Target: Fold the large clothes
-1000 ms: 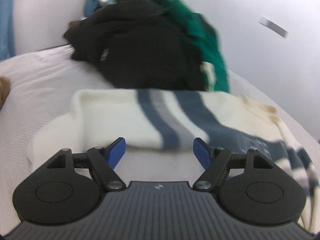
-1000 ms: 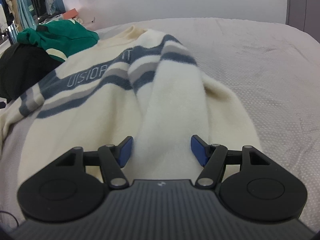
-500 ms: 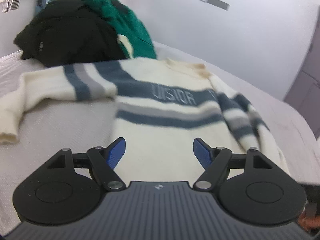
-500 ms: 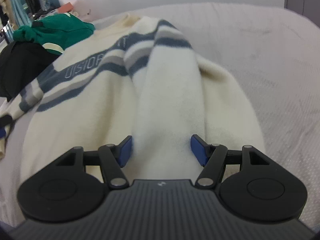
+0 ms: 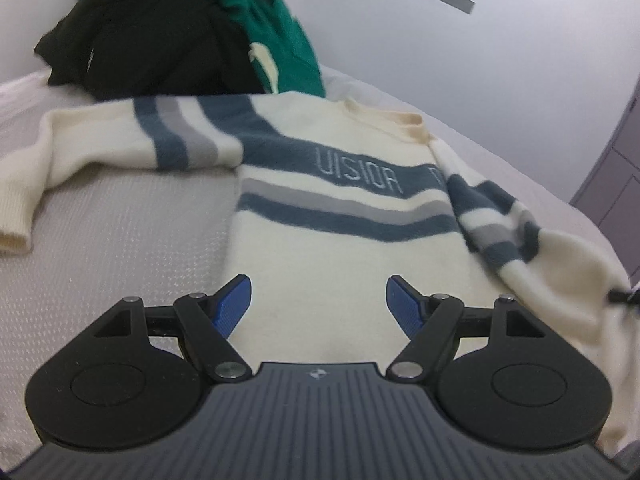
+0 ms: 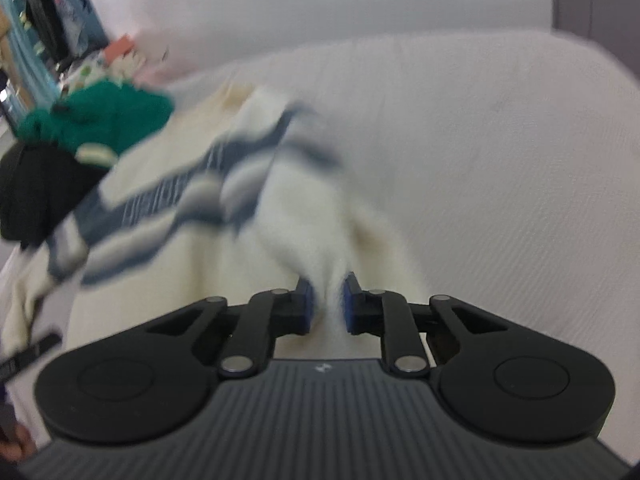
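Observation:
A cream sweater (image 5: 344, 240) with blue and grey stripes lies face up on the bed. Its left sleeve (image 5: 80, 136) stretches out to the left. Its right sleeve (image 5: 520, 232) is folded down along the body. My left gripper (image 5: 319, 300) is open and empty just above the sweater's lower body. My right gripper (image 6: 327, 304) is shut on the cream end of the right sleeve (image 6: 312, 216); that view is motion-blurred.
A heap of black clothes (image 5: 144, 36) and green clothes (image 5: 280, 36) sits at the far left of the bed, also in the right wrist view (image 6: 96, 124). The grey bedspread (image 5: 120, 248) extends left, and right of the sweater (image 6: 500, 168).
My right gripper has closed on the right sleeve end and is moving. My left gripper swung right from the left sleeve to over the sweater's body, still open.

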A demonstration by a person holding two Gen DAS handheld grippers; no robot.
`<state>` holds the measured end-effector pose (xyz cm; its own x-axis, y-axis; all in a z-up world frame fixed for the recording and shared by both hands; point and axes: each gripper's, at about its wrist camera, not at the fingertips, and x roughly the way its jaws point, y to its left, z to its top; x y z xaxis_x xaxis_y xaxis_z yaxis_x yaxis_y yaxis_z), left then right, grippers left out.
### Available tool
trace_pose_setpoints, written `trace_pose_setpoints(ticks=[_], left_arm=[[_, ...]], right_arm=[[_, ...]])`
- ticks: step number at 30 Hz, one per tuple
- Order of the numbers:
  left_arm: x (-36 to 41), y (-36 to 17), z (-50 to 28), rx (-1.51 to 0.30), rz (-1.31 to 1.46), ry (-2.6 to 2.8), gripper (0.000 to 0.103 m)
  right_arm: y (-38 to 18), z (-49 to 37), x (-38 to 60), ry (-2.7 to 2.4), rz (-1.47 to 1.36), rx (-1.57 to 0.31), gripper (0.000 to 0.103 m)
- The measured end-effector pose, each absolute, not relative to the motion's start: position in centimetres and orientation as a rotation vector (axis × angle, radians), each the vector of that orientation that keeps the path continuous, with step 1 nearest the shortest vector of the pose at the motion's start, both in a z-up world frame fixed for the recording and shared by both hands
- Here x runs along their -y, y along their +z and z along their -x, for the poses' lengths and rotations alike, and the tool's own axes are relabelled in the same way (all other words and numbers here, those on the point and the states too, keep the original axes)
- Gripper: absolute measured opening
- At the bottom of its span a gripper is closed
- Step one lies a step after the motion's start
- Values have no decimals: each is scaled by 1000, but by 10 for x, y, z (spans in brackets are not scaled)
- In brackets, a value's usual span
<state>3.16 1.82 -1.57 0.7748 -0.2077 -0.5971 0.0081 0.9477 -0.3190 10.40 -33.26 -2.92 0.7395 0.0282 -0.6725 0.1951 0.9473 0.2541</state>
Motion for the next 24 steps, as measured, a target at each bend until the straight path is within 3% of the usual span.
trace_pose_setpoints(ticks=[6,12,18,24], left_arm=[[-32,-28,-48,-710,366,-94,78],[-43,-38,-62,-737,401,-49,78],[-52,-44,-75,-742,406,4,79],[-64,-47,-90,-732,389,67,78]], right_arm=[[33,-162,392,-209,-166,-597,18],[53,-254,452,-384,-46,-510,18],[32,-344,519,-549,24,-470,18],[-37,-406,585,-612,-74,-529,18]])
